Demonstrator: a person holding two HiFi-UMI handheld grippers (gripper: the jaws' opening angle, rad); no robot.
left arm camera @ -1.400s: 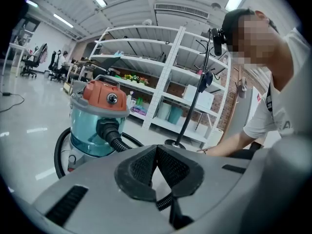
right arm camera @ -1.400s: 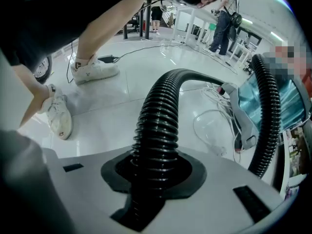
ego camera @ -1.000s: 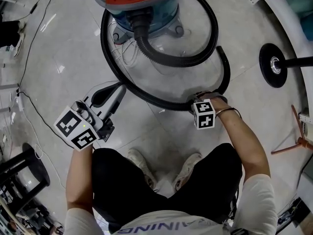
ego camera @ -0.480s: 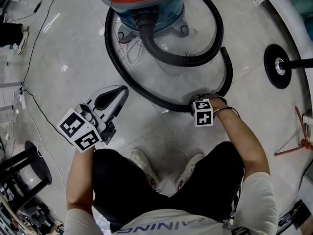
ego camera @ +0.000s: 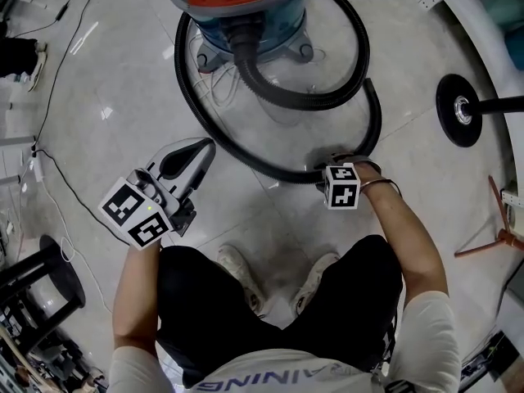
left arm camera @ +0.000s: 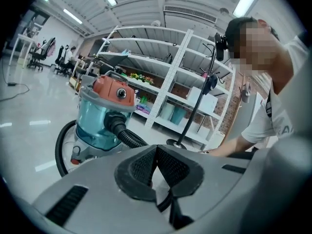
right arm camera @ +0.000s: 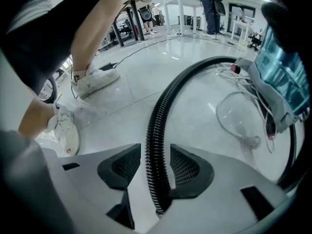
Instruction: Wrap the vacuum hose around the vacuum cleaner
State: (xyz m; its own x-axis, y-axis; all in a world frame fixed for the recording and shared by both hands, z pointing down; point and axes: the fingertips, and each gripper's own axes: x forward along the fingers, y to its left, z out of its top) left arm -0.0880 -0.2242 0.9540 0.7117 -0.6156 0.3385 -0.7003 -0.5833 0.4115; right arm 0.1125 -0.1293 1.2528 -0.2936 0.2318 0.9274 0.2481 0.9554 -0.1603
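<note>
Two grippers in play. Right gripper (right arm camera: 155,152) points steeply down at the floor (ego camera: 270,219); its jaws have just been opening and now stand apart, with the ribbed black vacuum hose (right arm camera: 157,121) running between the pads but not pinched. Left gripper (left arm camera: 156,149) is held off to the side, jaws closed tip to tip on nothing. From the right jaws the hose curves away both ways: one run sweeps past the front of the left gripper toward the vacuum cleaner (ego camera: 237,6) beyond both, while the short free end rises on the right gripper's outer side. So the hose already rings the base loosely. A white cable (ego camera: 209,88) lies inside the ring, near the base. Likely step: setting this section down. To do it well, lift straight off so the pads don't drag the coil, then regrip nearer the free end and tuck it tight to the base, clear of the cable.
</note>
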